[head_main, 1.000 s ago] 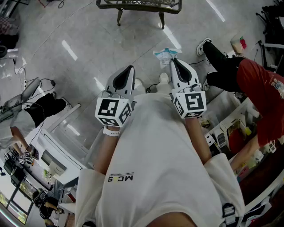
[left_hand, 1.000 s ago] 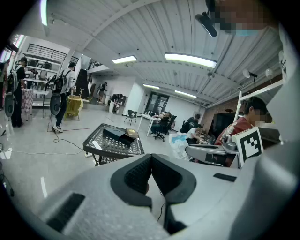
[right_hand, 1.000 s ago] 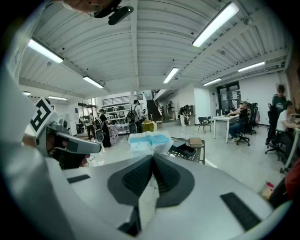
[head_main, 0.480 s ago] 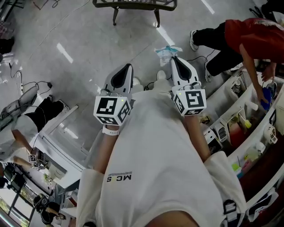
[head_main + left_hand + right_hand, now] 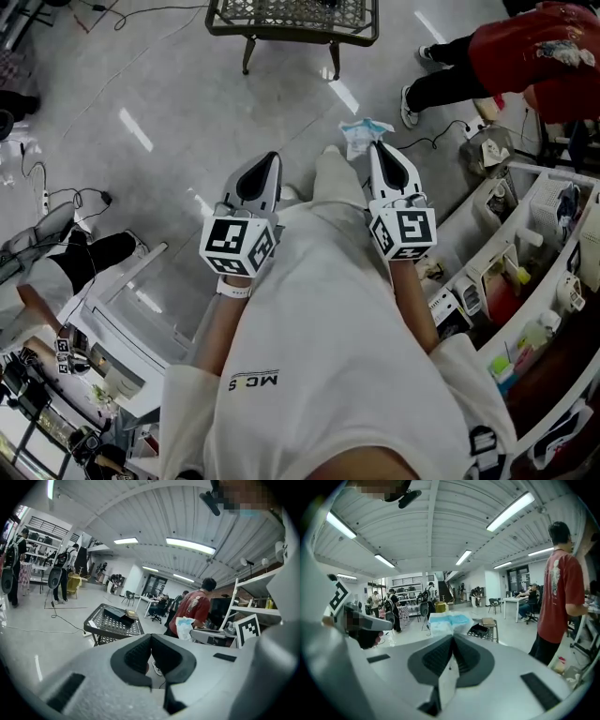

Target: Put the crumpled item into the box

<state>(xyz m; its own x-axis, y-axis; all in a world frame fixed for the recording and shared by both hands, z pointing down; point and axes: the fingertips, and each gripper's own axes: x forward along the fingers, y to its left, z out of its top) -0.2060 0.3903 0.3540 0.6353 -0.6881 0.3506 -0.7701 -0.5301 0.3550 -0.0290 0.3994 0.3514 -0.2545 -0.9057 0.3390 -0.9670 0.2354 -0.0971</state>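
A: Since your right gripper is clenched on the crumpled bag, which sticks out past its tips, what's done?

B: Only the pickup, I'd judge. Your left gripper is closed on nothing. I can't pick out the box ahead of either; carrying and dropping remain.

The head view looked steeply down; both gripper views faced forward (jaws close in front), all sharing the mesh table and crumpled item.

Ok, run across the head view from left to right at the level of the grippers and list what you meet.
Person in black trousers sitting on the floor → left gripper → right gripper, shut on the crumpled item → white shelf rack.
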